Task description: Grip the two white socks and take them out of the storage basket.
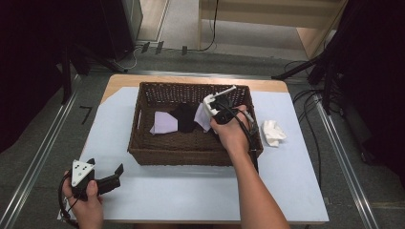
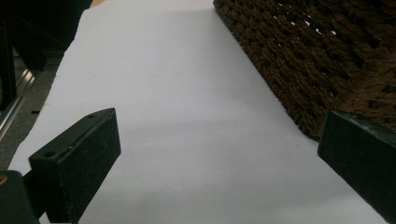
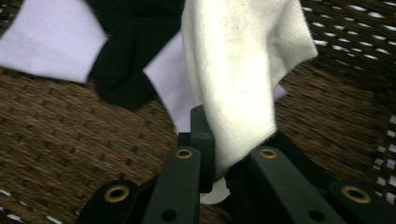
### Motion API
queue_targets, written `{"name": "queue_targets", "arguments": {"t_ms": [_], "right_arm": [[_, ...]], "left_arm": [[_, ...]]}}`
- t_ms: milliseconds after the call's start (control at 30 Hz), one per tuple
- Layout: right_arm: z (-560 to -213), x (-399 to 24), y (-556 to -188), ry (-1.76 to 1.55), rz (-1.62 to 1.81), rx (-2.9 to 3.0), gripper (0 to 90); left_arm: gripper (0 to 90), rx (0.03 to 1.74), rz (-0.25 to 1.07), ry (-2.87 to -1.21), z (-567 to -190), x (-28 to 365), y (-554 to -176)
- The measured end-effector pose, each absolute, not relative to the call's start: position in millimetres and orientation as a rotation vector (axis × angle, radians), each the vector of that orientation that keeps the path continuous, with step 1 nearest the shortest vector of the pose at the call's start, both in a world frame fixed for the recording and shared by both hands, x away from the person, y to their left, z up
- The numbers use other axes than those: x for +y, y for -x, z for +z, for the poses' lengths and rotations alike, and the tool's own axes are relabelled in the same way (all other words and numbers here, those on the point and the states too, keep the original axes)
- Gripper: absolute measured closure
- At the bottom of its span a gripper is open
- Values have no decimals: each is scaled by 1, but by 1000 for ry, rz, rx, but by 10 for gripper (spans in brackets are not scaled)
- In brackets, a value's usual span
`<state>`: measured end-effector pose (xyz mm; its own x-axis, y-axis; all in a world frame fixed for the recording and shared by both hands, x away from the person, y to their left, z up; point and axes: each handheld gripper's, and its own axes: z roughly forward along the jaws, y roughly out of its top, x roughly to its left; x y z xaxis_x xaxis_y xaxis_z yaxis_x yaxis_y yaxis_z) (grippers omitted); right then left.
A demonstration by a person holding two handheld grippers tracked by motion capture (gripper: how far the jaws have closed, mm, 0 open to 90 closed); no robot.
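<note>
A brown wicker basket (image 1: pixel 191 155) stands mid-table with a lavender cloth (image 1: pixel 165 123) and a black cloth (image 1: pixel 184 117) lying in it. My right gripper (image 1: pixel 210 112) hangs over the basket's right half, shut on a cream-white cloth (image 3: pixel 238 70) that drapes from its jaws (image 3: pixel 215 140). Below it in the right gripper view lie the black cloth (image 3: pixel 126 51), the lavender cloth (image 3: pixel 46 37) and the woven basket floor (image 3: pixel 70 130). My left gripper (image 1: pixel 106 166) rests open on the white table cover at the front left, with nothing between its jaws (image 2: pixel 219 135).
A crumpled white cloth (image 1: pixel 273 132) lies on the table cover (image 1: pixel 191 191) just right of the basket. The basket's outer wall (image 2: pixel 327 56) runs close along the left gripper's right jaw. Cables and dark stands flank the table.
</note>
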<state>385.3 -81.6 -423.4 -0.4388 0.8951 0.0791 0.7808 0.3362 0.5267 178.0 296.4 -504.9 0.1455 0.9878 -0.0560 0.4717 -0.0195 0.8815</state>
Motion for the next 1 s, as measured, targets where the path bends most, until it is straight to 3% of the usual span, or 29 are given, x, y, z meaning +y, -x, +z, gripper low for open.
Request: {"name": "queue_targets", "arguments": {"t_ms": [700, 1000], "right_arm": [[-374, -181, -382, -1604, 824, 2158, 850], [-376, -227, -378, -1689, 798, 2063, 850]], "left_arm": [[3, 1436, 814, -1628, -505, 296, -178], [3, 1435, 814, -1628, -505, 296, -178]]}}
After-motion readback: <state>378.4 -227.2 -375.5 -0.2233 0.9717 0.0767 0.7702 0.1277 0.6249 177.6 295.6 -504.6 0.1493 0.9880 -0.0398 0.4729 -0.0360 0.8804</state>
